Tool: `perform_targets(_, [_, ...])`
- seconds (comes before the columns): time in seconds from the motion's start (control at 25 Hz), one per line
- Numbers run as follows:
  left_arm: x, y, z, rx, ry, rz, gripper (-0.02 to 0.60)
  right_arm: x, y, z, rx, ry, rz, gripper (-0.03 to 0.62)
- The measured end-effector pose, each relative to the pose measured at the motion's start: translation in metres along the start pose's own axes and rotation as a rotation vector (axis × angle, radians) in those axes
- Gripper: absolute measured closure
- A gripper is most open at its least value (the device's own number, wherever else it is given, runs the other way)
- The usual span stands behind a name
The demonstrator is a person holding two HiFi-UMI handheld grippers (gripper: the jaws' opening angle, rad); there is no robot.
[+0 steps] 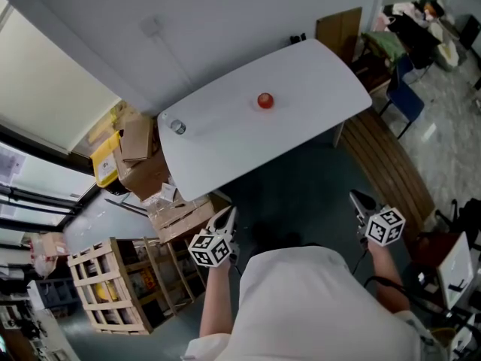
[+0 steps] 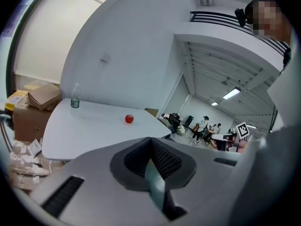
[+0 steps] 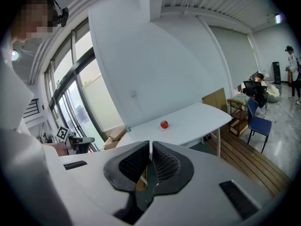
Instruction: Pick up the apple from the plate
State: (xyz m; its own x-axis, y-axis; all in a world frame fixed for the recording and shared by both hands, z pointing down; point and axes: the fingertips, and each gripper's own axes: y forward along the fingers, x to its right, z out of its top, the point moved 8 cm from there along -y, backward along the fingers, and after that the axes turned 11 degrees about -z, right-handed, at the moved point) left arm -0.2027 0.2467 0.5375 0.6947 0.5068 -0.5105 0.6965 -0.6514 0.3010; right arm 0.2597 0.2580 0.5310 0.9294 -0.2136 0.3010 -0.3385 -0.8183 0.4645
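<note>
The apple (image 1: 264, 100) is seen near the middle of the white tabletop (image 1: 316, 74), well apart from both grippers; the plate under it cannot be told from the white surface. A clear bottle (image 1: 177, 127) is stood upright near the tabletop's left end.

The left gripper (image 1: 228, 216) and the right gripper (image 1: 359, 199) are held low in front of the person, short of the tabletop's near edge, and both are aimed toward it. In the left gripper view the fingers (image 2: 164, 160) are pressed together with nothing caught between them, and the apple is framed above them, far off. In the right gripper view the fingers (image 3: 162, 161) are likewise clenched on nothing (only a hairline slit is left at the tips), and the apple is seen directly beyond them.

Cardboard boxes (image 1: 139, 153) are piled by the wall beside the tabletop's left end. A wooden crate (image 1: 105, 288) is set on the floor nearer the person. A blue chair (image 1: 404, 100) is placed past the right end.
</note>
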Motion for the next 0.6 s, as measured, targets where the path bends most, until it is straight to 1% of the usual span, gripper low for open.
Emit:
perform_targets(0.32, [-0.005,0.018,0.006,-0.009,-0.002,-0.005,0.58,0.01,0.011,-0.002,-0.014,0.025,-0.009,0.551])
perform_targets(0.6, [-0.026,0.035,0.026,-0.011,0.003,-0.028,0.58,0.006,0.031,0.007,-0.014,0.041,-0.03,0.551])
